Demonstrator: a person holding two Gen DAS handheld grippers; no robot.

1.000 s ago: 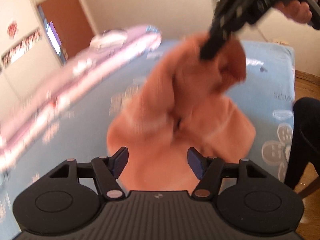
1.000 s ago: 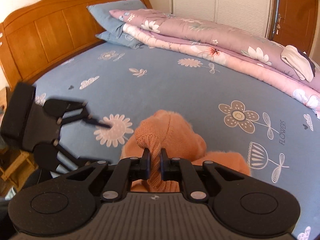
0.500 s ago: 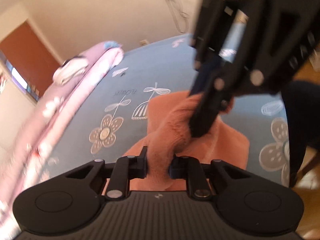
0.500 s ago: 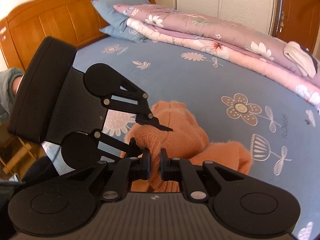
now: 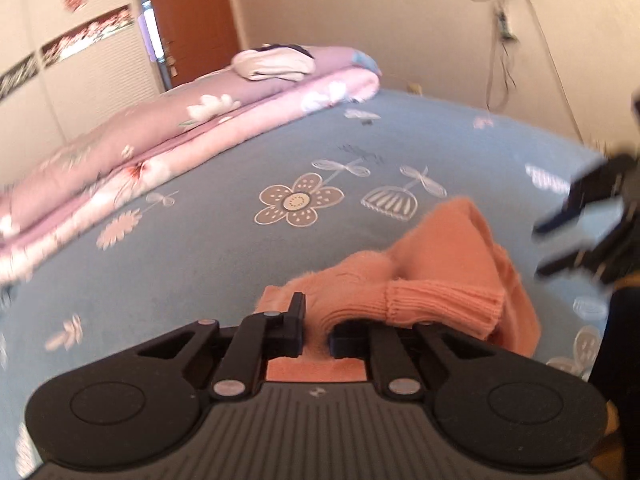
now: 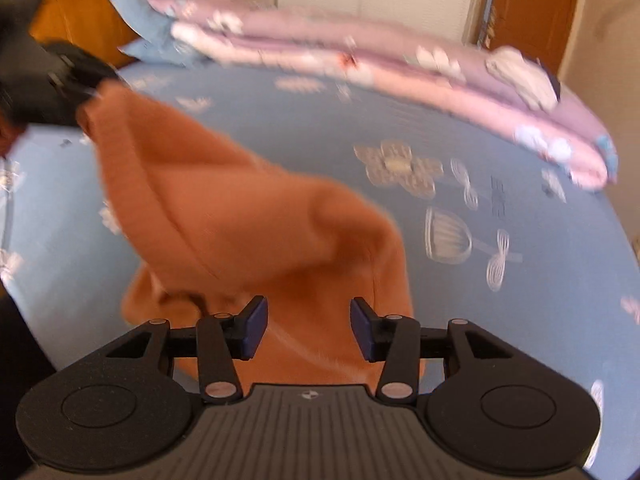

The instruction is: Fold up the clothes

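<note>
An orange knitted sweater (image 5: 448, 264) lies bunched on the blue flowered bed sheet (image 5: 240, 184). My left gripper (image 5: 318, 328) is closing, its pads pressed on a fold of the sweater beside a ribbed cuff (image 5: 444, 304). In the right wrist view the left gripper (image 6: 80, 92) lifts one end of the sweater (image 6: 240, 216) at the upper left. My right gripper (image 6: 306, 326) hangs just above the sweater with jaws opening and pads clear of the cloth. In the left wrist view the right gripper (image 5: 568, 240) shows at the right edge, blurred.
A folded pink and purple quilt (image 5: 168, 128) runs along the far side of the bed, with a white garment (image 5: 272, 64) on top. A blue pillow (image 6: 160, 12) and wooden headboard (image 6: 72, 8) sit at the head. A person's dark-clad leg (image 5: 624, 340) stands at the bed's edge.
My left gripper went from open to shut on the sweater and drew it up and away. My right gripper let go of the sweater, opened, and dropped lower over it.
</note>
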